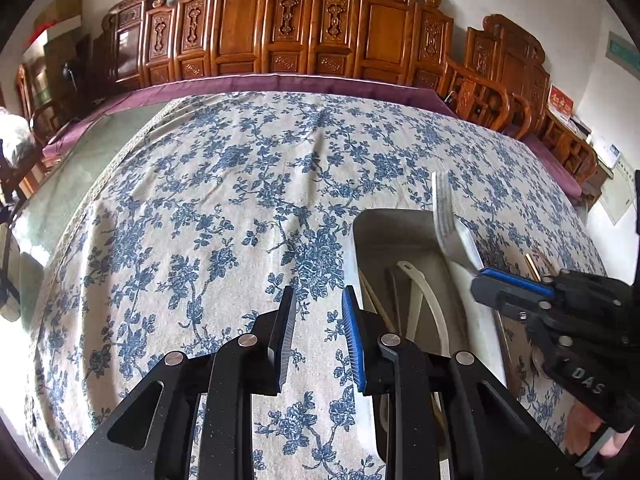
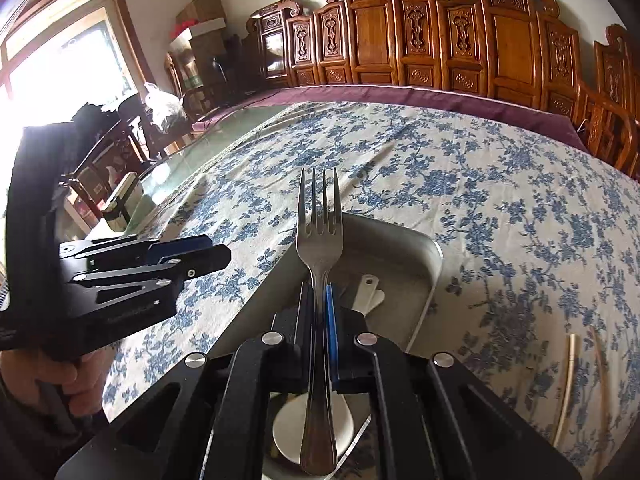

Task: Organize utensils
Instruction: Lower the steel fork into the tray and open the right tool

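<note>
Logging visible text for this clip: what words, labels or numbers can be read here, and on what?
"DAS": on the right gripper body, left wrist view.
Red sign by the wall: gold characters, too blurred to read.
Green wall sign: too small to read.
Left gripper body: faint print, unreadable.

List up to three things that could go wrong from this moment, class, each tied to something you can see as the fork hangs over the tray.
1. The right gripper pinches the fork only at its thin neck, so it could pivot or slip.
2. White spoons already lie in the tray; a dropped fork might land across them.
3. The left gripper, open and empty, hovers beside the tray and could be bumped.
</note>
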Tool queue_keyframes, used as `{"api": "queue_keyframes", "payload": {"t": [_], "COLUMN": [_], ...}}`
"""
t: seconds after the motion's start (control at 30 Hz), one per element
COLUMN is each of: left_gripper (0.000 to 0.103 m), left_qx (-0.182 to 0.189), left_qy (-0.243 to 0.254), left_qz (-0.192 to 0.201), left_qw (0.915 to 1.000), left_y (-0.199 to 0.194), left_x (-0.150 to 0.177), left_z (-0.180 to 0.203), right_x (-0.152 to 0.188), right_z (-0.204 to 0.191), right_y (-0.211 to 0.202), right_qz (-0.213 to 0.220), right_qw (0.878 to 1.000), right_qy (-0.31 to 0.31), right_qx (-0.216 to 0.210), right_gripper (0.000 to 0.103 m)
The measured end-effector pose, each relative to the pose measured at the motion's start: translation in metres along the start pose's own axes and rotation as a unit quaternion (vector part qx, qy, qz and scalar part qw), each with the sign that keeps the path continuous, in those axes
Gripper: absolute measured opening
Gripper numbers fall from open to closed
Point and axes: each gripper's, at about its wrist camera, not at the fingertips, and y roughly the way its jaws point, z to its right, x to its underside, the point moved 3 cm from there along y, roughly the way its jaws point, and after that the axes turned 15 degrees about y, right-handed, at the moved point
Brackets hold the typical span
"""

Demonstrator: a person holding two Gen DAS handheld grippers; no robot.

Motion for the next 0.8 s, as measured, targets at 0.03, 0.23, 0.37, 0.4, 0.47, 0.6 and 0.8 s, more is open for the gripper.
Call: {"api": "queue_keyframes", "payload": {"t": [0.03, 0.23, 0.37, 0.4, 0.47, 0.6, 0.8], "left_gripper": [0.022, 0.022, 0.022, 0.022, 0.022, 0.022, 0.022], "left_qx": [0.000, 0.001, 0.001, 0.001, 0.002, 0.003, 0.004], "left_qy": [-0.001, -0.004, -0.001, -0.001, -0.002, 0.002, 0.005], "left_qz": [0.000, 0.002, 0.001, 0.001, 0.002, 0.003, 0.005], "left_qw": [1.0000, 1.0000, 1.0000, 1.0000, 1.0000, 1.0000, 1.0000], "left_y": [0.000, -0.001, -0.002, -0.002, -0.002, -0.003, -0.004], "left_x": [0.000, 0.000, -0.001, -0.001, -0.002, -0.002, -0.004], "left_z": [-0.001, -0.004, -0.004, -0.003, -0.002, 0.003, 0.009], "right_x": [0.001, 0.009, 0.017, 0.018, 0.020, 0.023, 0.022], "right_z": [-0.001, 0.002, 0.008, 0.009, 0.012, 0.014, 0.014], "right_y": [0.005, 0.030, 0.039, 0.041, 0.042, 0.042, 0.038], "right_qz": [-0.002, -0.020, -0.032, -0.035, -0.039, -0.041, -0.039], "right_qw": [1.000, 1.000, 0.999, 0.999, 0.999, 0.998, 0.999], "right_qy": [0.003, 0.006, 0.003, 0.003, 0.004, 0.003, -0.001], "right_qx": [0.003, 0.022, 0.032, 0.034, 0.037, 0.039, 0.036], "right_gripper": [0.008, 0.008, 0.008, 0.008, 0.008, 0.008, 0.009]}}
